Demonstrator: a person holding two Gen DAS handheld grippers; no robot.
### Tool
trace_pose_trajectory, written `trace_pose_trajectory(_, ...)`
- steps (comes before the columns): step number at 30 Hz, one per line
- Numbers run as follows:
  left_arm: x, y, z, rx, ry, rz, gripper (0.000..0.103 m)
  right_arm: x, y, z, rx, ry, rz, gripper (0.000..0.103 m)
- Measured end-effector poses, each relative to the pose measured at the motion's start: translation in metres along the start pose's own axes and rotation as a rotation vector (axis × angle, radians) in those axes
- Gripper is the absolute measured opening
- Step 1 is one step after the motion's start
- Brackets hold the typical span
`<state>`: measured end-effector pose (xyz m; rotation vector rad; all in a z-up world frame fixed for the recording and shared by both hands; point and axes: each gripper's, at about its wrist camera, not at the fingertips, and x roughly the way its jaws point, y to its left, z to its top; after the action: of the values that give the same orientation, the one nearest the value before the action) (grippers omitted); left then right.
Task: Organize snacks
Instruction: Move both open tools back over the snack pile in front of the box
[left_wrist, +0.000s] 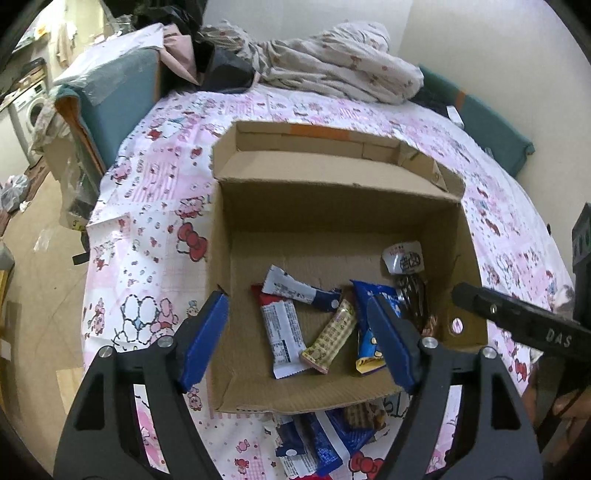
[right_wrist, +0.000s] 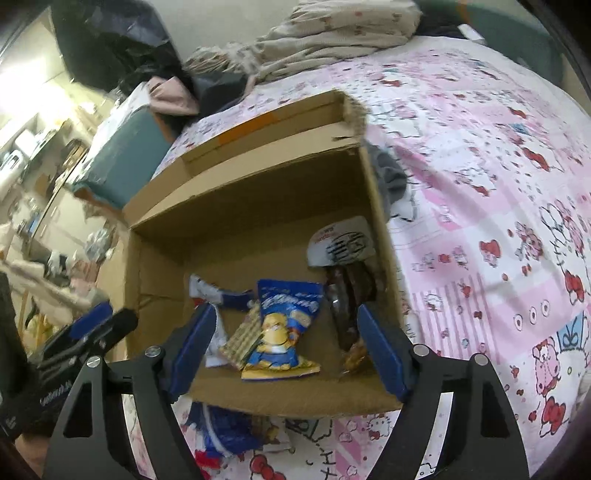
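An open cardboard box (left_wrist: 332, 192) (right_wrist: 240, 206) sits on a pink cartoon-print sheet (left_wrist: 147, 221). On its floor lie a white bar (left_wrist: 282, 339), a beige wafer bar (left_wrist: 330, 339) (right_wrist: 243, 339), a white-and-blue wrapper (left_wrist: 295, 290), a blue cartoon packet (left_wrist: 365, 339) (right_wrist: 284, 325) and a dark packet with a white top (left_wrist: 402, 258) (right_wrist: 343, 302). My left gripper (left_wrist: 295, 299) hovers open over the box's front left. My right gripper (right_wrist: 285, 308) hovers open over the front right. Neither holds anything. More blue packets (left_wrist: 325, 443) (right_wrist: 229, 432) lie outside the front wall.
A crumpled blanket (left_wrist: 332, 62) and clothes are heaped behind the box. A teal cushion (left_wrist: 118, 96) stands at the bed's left, with wood floor and a washing machine (left_wrist: 33, 107) beyond. A grey cloth (right_wrist: 395, 177) lies against the box's right wall.
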<state>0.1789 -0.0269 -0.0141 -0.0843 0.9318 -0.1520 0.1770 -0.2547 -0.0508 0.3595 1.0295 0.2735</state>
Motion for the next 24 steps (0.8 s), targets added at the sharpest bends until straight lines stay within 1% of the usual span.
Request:
trace_pose_trajectory(2, -0.006, 0.004, 0.001, -0.013, -0.015, -0.003, 0.075, -0.003, 0.004, -0.002, -0.008, 0.000, 0.006, 0.082)
trace_pose_trajectory(5, -0.012, 0.010, 0.001, -0.039, -0.016, -0.002, 0.075, -0.007, 0.010, -0.009, -0.025, 0.001, 0.001, 0.082)
trace_pose_trajectory(9, -0.012, 0.016, 0.001, -0.062, 0.023, -0.026, 0.076, -0.014, 0.012, -0.019, -0.019, 0.006, -0.005, 0.082)
trace_pose_trajectory(12, -0.019, 0.020, -0.002, -0.074, 0.021, -0.027, 0.077, -0.020, 0.014, -0.025, -0.034, 0.007, -0.011, 0.082)
trace_pose_trajectory(15, -0.028, 0.020, -0.006, -0.069, 0.007, -0.015, 0.089, -0.025, 0.016, -0.032, -0.049, 0.010, -0.018, 0.082)
trace_pose_trajectory(16, -0.031, 0.021, -0.007, -0.069, 0.001, -0.007, 0.097, -0.025, 0.016, -0.034, -0.045, 0.012, -0.016, 0.082)
trace_pose_trajectory(17, -0.035, 0.022, -0.010, -0.074, -0.005, 0.002, 0.102, -0.026, 0.015, -0.037, -0.037, 0.015, -0.015, 0.082)
trace_pose_trajectory(19, -0.038, 0.025, -0.014, -0.079, -0.002, 0.003, 0.102, -0.028, 0.012, -0.042, -0.011, 0.024, -0.004, 0.082)
trace_pose_trajectory(22, -0.037, 0.028, -0.025, -0.090, 0.055, -0.025, 0.102, -0.030, 0.008, -0.050, 0.018, 0.035, 0.005, 0.082)
trace_pose_trajectory(24, -0.039, 0.031, -0.033, -0.104, 0.070, -0.020, 0.102, -0.032, 0.006, -0.057, 0.033, 0.043, -0.003, 0.082)
